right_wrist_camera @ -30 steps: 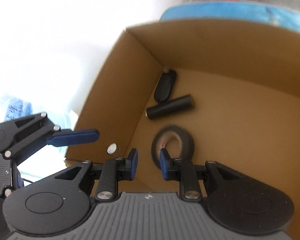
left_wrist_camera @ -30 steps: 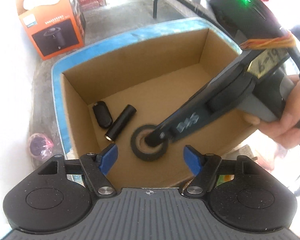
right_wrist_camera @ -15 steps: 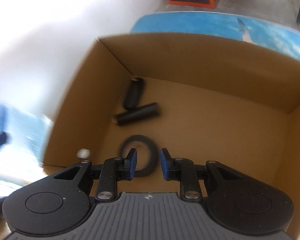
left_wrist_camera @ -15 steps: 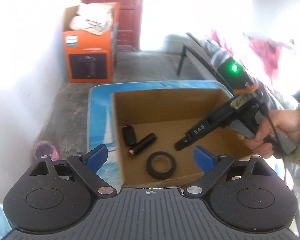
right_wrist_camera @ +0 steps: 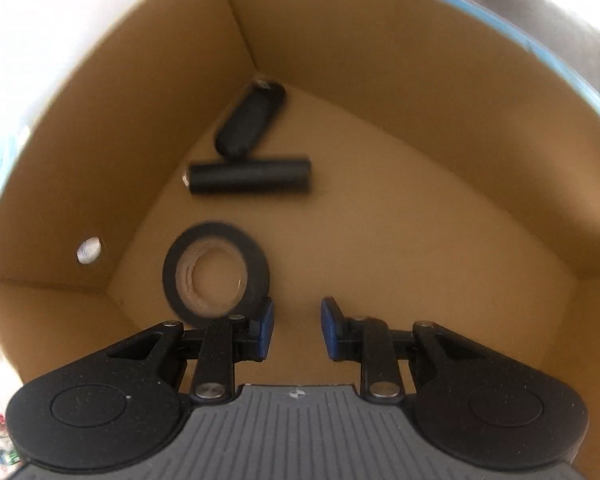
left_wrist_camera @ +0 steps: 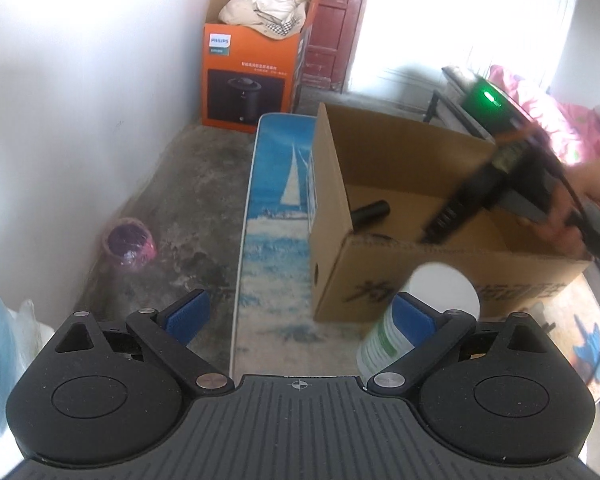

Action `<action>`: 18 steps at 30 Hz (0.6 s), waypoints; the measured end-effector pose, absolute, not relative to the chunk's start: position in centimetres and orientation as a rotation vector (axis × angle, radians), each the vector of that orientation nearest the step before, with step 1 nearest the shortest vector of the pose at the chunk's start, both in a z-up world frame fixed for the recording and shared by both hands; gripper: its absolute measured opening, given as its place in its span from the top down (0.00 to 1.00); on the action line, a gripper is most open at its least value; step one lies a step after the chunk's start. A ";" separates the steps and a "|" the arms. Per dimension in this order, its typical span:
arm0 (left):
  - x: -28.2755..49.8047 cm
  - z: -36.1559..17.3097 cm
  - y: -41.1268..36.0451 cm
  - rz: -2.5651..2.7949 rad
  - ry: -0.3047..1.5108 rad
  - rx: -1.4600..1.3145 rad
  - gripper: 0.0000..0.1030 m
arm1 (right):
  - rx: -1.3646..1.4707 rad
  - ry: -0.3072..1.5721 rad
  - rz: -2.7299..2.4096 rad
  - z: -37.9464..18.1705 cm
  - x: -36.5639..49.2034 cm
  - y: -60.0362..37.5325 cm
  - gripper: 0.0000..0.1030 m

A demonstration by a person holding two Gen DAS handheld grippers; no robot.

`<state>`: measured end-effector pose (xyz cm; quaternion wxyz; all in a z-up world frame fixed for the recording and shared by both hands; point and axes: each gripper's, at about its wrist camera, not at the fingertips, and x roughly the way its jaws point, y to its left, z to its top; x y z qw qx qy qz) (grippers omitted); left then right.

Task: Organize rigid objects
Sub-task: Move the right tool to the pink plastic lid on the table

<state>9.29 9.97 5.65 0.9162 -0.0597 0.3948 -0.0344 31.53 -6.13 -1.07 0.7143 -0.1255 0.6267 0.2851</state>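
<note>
A cardboard box (left_wrist_camera: 384, 152) stands on a blue sailboat mat (left_wrist_camera: 276, 216). In the right wrist view the box (right_wrist_camera: 380, 64) holds a black tape roll (right_wrist_camera: 216, 274), a black cylinder (right_wrist_camera: 250, 180) and a black key fob (right_wrist_camera: 250, 120). My right gripper (right_wrist_camera: 296, 330) is open and empty inside the box, just right of the tape roll. My left gripper (left_wrist_camera: 300, 312) is wide open and empty, outside the box over the mat. A white bottle with a green label (left_wrist_camera: 416, 320) stands by its right finger (left_wrist_camera: 414, 314). The right gripper's body (left_wrist_camera: 496, 176) reaches into the box.
An orange Philips box (left_wrist_camera: 252, 76) with cloth in it stands by the far wall. A pink-wrapped jar (left_wrist_camera: 128, 242) sits on the concrete floor at left. Pink fabric (left_wrist_camera: 556, 120) lies at the far right. A red door (left_wrist_camera: 340, 24) is behind.
My left gripper has pulled back and left out of the box, bringing the white bottle into view. My right gripper has opened wider and let go of the tape roll, which lies flat.
</note>
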 end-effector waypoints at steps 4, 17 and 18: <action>7.3 5.3 9.5 -0.083 0.785 -0.103 0.04 | -0.183 1.369 0.653 -0.1 31.8 -6.1 0.73; 3.4 4.7 5.2 -0.297 0.744 -0.045 0.00 | 0.022 0.880 0.666 12.0 17.3 -19.1 0.36; 3.2 4.5 4.5 -0.320 0.751 -0.039 0.00 | 0.036 0.832 0.671 12.6 15.6 -20.3 0.32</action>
